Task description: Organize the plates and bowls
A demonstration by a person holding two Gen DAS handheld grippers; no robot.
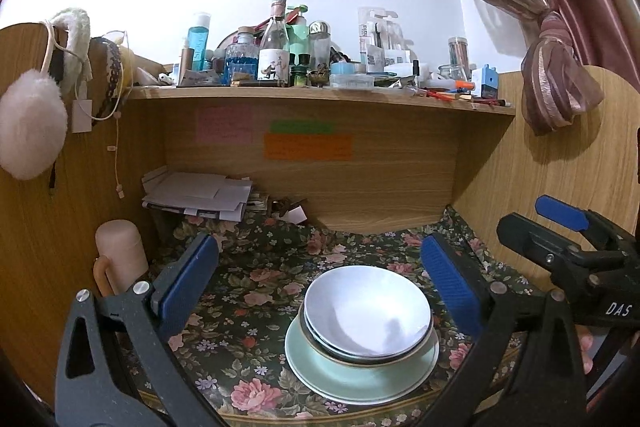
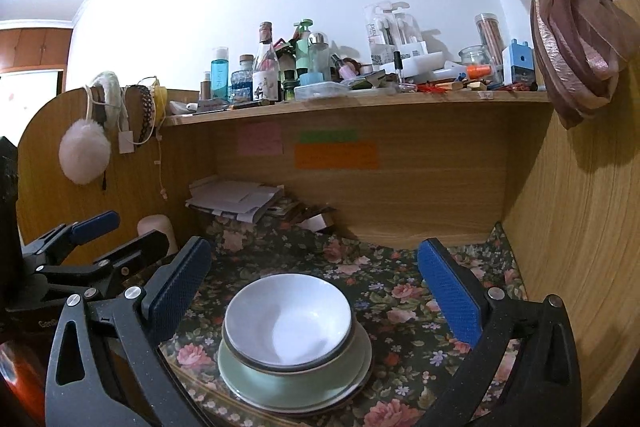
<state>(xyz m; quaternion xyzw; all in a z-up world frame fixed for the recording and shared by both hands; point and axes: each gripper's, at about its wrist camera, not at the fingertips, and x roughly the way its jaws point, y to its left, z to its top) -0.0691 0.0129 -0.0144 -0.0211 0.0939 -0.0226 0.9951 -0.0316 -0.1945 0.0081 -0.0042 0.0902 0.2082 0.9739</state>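
Left wrist view: white bowl [image 1: 366,315] nests in 1 more bowl on the green plate [image 1: 352,375], largest lowest, likely for stability.
Stack location: floral surface [image 1: 248,291], near its front edge.
Contents: bowl empty.
Left gripper [image 1: 320,287]: fingers spread, holding nothing.
Right gripper [image 2: 316,291]: fingers apart, empty.

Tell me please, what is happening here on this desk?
A person holds a two-finger gripper in each hand over a desk with a floral cloth. The left gripper and the right gripper are both open and hold nothing. Between them sits one stack: a white bowl nested in another bowl, on a green plate. The dishes look already gathered; neither gripper touches them.
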